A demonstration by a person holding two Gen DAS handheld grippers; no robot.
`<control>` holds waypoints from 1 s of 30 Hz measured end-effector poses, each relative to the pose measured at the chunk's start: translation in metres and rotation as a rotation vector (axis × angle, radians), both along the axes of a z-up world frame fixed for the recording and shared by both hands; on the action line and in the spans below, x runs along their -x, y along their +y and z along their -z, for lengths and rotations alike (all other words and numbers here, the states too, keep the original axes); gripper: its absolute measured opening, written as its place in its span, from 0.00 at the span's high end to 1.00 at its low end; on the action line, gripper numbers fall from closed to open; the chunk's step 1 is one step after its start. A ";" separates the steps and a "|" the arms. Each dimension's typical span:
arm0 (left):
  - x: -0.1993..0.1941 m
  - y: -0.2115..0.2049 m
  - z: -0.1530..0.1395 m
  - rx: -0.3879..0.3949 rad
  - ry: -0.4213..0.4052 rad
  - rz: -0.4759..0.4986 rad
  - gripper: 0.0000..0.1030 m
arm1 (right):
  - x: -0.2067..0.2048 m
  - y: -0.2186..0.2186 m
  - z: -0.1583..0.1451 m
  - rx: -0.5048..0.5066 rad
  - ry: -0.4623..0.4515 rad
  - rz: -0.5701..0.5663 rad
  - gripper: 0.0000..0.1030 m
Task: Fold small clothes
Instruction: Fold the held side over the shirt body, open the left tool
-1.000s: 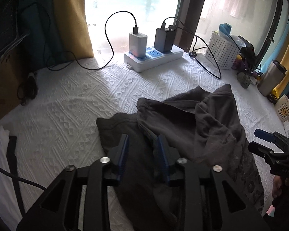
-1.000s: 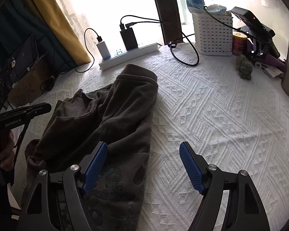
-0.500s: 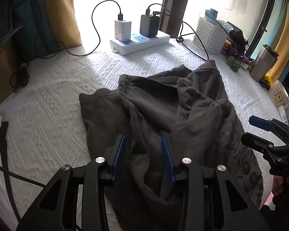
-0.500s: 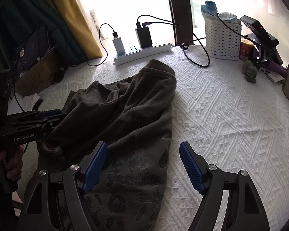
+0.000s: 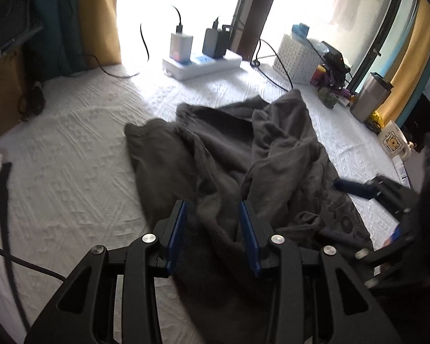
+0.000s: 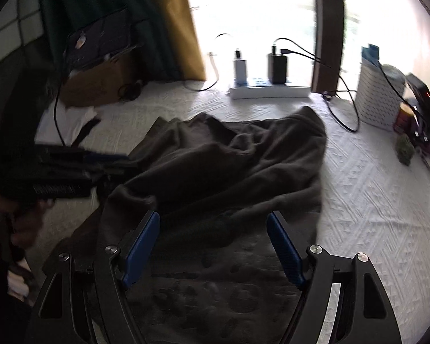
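Observation:
A crumpled dark grey garment (image 5: 258,149) lies on the white textured bedspread (image 5: 71,157), its printed part nearest to me. My left gripper (image 5: 212,209) hovers over the garment's near left part. Its jaws stand partly apart with a loose fold between the blue pads, and no pinch shows. My right gripper (image 6: 213,218) is open wide just above the printed area of the garment (image 6: 229,166). The left wrist view shows the right gripper's blue fingers (image 5: 355,188) at the garment's right edge. The left gripper (image 6: 129,163) appears blurred at the left in the right wrist view.
A power strip (image 5: 200,63) with two chargers and trailing cables sits at the far edge by the window. At the far right stand a white basket (image 5: 298,63), small items, a steel tumbler (image 5: 369,100) and a mug (image 5: 392,143). A cardboard box (image 6: 100,86) stands at the far left.
My right gripper has swung left and rolled, so both fingers now hang over the garment instead of straddling its edge. My left gripper has drawn back a little along the garment.

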State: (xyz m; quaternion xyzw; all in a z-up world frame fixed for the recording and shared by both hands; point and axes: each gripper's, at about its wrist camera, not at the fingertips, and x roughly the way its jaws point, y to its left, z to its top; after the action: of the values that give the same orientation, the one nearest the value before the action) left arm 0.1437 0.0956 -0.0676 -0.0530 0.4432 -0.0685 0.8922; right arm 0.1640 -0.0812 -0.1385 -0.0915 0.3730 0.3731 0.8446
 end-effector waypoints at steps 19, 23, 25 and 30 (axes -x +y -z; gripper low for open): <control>0.043 -0.040 -0.023 0.019 -0.044 0.154 0.64 | 0.066 0.034 0.004 -0.061 0.123 -0.348 0.30; 0.041 -0.049 -0.015 0.015 -0.012 0.144 0.64 | 0.079 0.024 0.003 -0.098 0.133 -0.382 0.30; 0.044 -0.055 -0.017 0.011 -0.018 0.153 0.64 | 0.085 0.022 0.003 -0.109 0.137 -0.396 0.30; 0.050 -0.071 -0.027 -0.036 -0.034 0.168 0.64 | 0.095 0.006 0.002 -0.111 0.121 -0.376 0.30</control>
State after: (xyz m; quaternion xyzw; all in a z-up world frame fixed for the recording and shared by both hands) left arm 0.0938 0.0246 -0.0405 0.0017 0.4320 -0.1361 0.8916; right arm 0.0687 -0.0753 -0.1406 -0.0904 0.3783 0.5488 0.7399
